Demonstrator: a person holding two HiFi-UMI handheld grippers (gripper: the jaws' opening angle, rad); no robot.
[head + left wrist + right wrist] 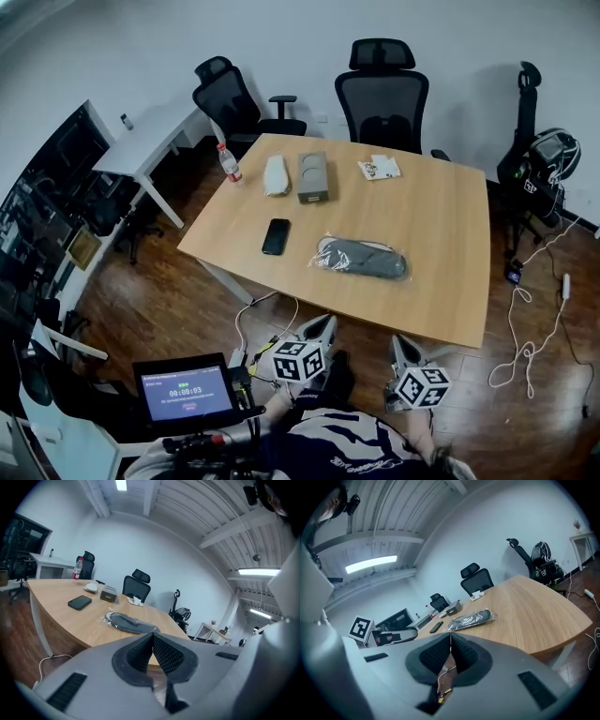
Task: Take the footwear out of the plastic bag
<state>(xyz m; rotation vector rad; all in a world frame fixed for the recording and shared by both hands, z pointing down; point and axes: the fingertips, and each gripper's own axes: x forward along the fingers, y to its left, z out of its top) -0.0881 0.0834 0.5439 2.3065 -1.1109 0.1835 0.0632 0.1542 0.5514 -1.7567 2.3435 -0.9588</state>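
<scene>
A dark grey pair of slippers in a clear plastic bag (pixel 362 258) lies near the middle of the wooden table (pixel 441 234); the bag also shows in the left gripper view (pixel 127 622) and the right gripper view (pixel 470 619). Both grippers hang below the table's near edge, well short of the bag. My left gripper (pixel 325 325) (pixel 152 636) is shut with nothing between its pads. My right gripper (pixel 397 345) (pixel 450 635) is shut and empty too.
On the table lie a black phone (pixel 276 236), a grey box (pixel 313 176), a white pouch (pixel 276 175), a bottle (pixel 229 161) and a small packet (pixel 379 168). Two office chairs (pixel 381 94) stand behind it. Cables (pixel 530 328) trail on the floor at right; a screen (pixel 187 391) sits near me.
</scene>
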